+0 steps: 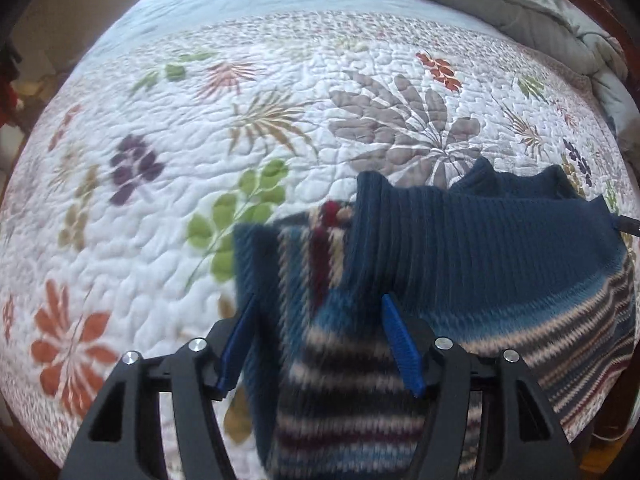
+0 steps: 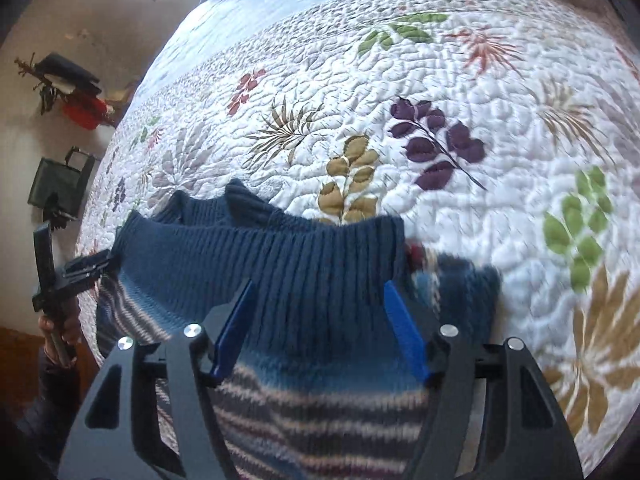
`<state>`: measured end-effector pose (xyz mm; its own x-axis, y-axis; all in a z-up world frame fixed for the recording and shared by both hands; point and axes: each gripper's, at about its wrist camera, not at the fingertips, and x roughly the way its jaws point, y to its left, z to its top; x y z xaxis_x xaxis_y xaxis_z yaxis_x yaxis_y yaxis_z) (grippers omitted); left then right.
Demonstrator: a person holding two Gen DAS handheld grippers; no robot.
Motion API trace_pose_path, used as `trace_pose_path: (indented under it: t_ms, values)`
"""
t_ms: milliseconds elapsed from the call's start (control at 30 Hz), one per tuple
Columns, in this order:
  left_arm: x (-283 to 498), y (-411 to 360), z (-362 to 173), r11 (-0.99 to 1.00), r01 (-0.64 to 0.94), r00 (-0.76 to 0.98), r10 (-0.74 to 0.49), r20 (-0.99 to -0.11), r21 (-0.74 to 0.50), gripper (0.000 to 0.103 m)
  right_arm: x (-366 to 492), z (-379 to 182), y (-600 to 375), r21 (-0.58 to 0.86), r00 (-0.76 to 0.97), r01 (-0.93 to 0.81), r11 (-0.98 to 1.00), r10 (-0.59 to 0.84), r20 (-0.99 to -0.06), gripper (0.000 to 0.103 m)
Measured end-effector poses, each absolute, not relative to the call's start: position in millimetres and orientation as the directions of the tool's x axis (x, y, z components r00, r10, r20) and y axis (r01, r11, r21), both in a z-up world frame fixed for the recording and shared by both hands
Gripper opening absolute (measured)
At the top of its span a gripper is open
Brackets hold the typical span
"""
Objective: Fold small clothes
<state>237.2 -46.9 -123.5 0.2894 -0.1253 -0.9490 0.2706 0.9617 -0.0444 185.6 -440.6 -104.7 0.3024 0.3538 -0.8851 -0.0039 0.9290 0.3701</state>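
A knitted sweater [image 1: 460,248] with a navy ribbed band and a striped body lies bunched on the floral quilt [image 1: 200,128]. My left gripper [image 1: 320,344] hovers over its striped part, blue pads [image 1: 400,344] wide apart and pressing on nothing. In the right wrist view the sweater [image 2: 312,256] fills the lower middle, and my right gripper [image 2: 320,330] stands open above the ribbed band. The left gripper [image 2: 80,268], held in a hand [image 2: 60,332], shows at the band's left corner. The right gripper's tip [image 1: 628,226] peeks in at the band's right corner.
The quilt [image 2: 440,100] spreads wide beyond the sweater on both sides. A grey-green duvet [image 1: 520,4] is heaped along the far edge of the bed. Past the bed's left edge are a wall, a dark bag [image 2: 60,184] and a cluttered shelf [image 2: 76,88].
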Motion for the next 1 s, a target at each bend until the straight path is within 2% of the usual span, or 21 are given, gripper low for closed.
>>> trace_pose_path:
  t_ms: [100, 167, 200, 300, 400, 433, 467, 500, 567, 667, 933, 1000]
  values:
    - [247.8, -54.3, -129.0, 0.953, 0.300, 0.297, -0.132, -0.946, -0.039, 0.064, 192.7, -108.8, -434.1, 0.355, 0.295, -0.025, 0.935, 0.346, -0.891, 0.067]
    - [249.3, -59.1, -128.1, 0.946, 0.324, 0.315, -0.136, -0.939, -0.029, 0.063, 196.1, -106.7, -427.1, 0.351, 0.295, -0.052, 0.935, 0.351, -0.889, 0.058]
    - [250.0, -61.4, -127.9, 0.942, 0.335, 0.322, -0.138, -0.937, -0.023, 0.063, 196.5, -105.5, -423.6, 0.349, 0.295, -0.064, 0.935, 0.352, -0.888, 0.057]
    - [247.8, -68.1, -126.6, 0.928, 0.371, 0.335, -0.161, -0.929, -0.027, 0.055, 196.9, -105.1, -412.4, 0.346, 0.289, -0.108, 0.932, 0.363, -0.886, 0.046]
    - [246.0, -73.2, -127.1, 0.920, 0.392, 0.339, -0.170, -0.925, -0.025, 0.044, 199.7, -109.3, -398.6, 0.295, 0.282, -0.148, 0.944, 0.327, -0.902, 0.021]
    - [245.6, -74.0, -126.3, 0.918, 0.396, 0.337, -0.179, -0.924, -0.033, 0.041, 199.8, -109.6, -396.4, 0.288, 0.285, -0.156, 0.945, 0.322, -0.903, 0.007]
    - [245.7, -74.6, -125.9, 0.916, 0.399, 0.336, -0.185, -0.923, -0.039, 0.038, 200.0, -109.7, -395.4, 0.309, 0.282, -0.159, 0.938, 0.343, -0.896, 0.000]
    - [246.3, -75.1, -125.8, 0.916, 0.400, 0.335, -0.190, -0.923, -0.043, 0.037, 199.8, -109.0, -395.2, 0.327, 0.284, -0.156, 0.932, 0.360, -0.889, 0.000]
    - [246.6, -75.8, -125.7, 0.915, 0.400, 0.325, -0.201, -0.924, -0.059, 0.029, 199.4, -106.4, -394.7, 0.330, 0.299, -0.155, 0.931, 0.362, -0.883, 0.000]
    - [244.3, -79.9, -123.8, 0.915, 0.402, 0.333, -0.189, -0.924, -0.042, 0.026, 198.3, -101.9, -397.2, 0.336, 0.317, -0.153, 0.929, 0.369, -0.874, 0.000]
    - [241.0, -86.2, -118.4, 0.915, 0.404, 0.362, -0.164, -0.918, -0.004, 0.022, 198.2, -88.8, -416.1, 0.375, 0.368, -0.124, 0.919, 0.393, -0.843, 0.000]
    - [240.6, -86.8, -119.0, 0.916, 0.402, 0.364, -0.160, -0.918, 0.000, 0.022, 199.6, -91.2, -418.9, 0.361, 0.355, -0.112, 0.926, 0.376, -0.856, 0.006]
